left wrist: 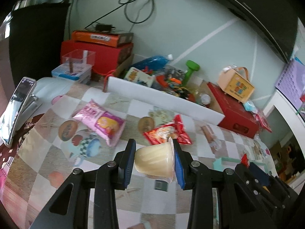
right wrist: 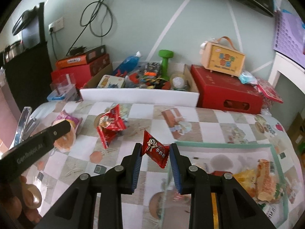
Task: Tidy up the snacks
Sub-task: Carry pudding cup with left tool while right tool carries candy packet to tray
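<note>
Cream-coloured jelly in a small plastic cup [left wrist: 154,161] sits clamped between the blue pads of the left gripper [left wrist: 154,162], lifted above the checked tablecloth [left wrist: 47,164]; a pink snack bag [left wrist: 99,121] and a red crinkled snack packet [left wrist: 168,131] lie loose beyond it, unsorted. From the right wrist, the right gripper [right wrist: 154,157] pinches a red wrapped milk candy [right wrist: 155,149] beside the clear green-rimmed glass tray [right wrist: 275,150], which already holds a few snacks. Roughly midway, I judge.

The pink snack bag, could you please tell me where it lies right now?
In the left wrist view, the pink snack bag lies on the checked tablecloth, left of the red snack packet.
</note>
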`<action>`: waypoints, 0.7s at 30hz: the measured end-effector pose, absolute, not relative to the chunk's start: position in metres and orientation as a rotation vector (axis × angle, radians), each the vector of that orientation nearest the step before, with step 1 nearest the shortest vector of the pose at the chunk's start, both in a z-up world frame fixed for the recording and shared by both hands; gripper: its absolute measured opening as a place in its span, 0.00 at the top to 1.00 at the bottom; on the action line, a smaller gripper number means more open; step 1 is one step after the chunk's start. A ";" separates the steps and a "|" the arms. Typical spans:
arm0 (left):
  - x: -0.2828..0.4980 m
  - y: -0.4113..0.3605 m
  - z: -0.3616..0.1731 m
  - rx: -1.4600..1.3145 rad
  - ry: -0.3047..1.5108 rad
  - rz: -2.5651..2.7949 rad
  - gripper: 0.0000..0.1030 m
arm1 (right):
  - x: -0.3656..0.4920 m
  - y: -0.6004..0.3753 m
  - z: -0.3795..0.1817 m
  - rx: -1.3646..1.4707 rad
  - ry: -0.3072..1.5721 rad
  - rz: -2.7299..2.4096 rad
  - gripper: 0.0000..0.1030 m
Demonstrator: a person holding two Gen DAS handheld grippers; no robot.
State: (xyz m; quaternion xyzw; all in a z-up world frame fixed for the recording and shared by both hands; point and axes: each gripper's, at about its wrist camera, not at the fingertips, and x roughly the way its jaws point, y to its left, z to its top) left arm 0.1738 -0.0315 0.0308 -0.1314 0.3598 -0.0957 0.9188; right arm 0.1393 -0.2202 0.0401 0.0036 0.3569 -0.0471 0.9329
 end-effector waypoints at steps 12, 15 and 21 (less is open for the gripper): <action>0.150 -0.101 0.058 -0.188 0.716 -0.386 0.62 | 0.098 -0.301 0.073 0.110 0.664 -0.294 0.70; 0.144 -0.124 0.061 -0.155 0.718 -0.447 0.62 | 0.081 -0.328 0.079 0.140 0.652 -0.366 0.70; 0.126 -0.177 0.062 -0.066 0.722 -0.578 0.62 | 0.058 -0.369 0.085 0.193 0.635 -0.451 0.70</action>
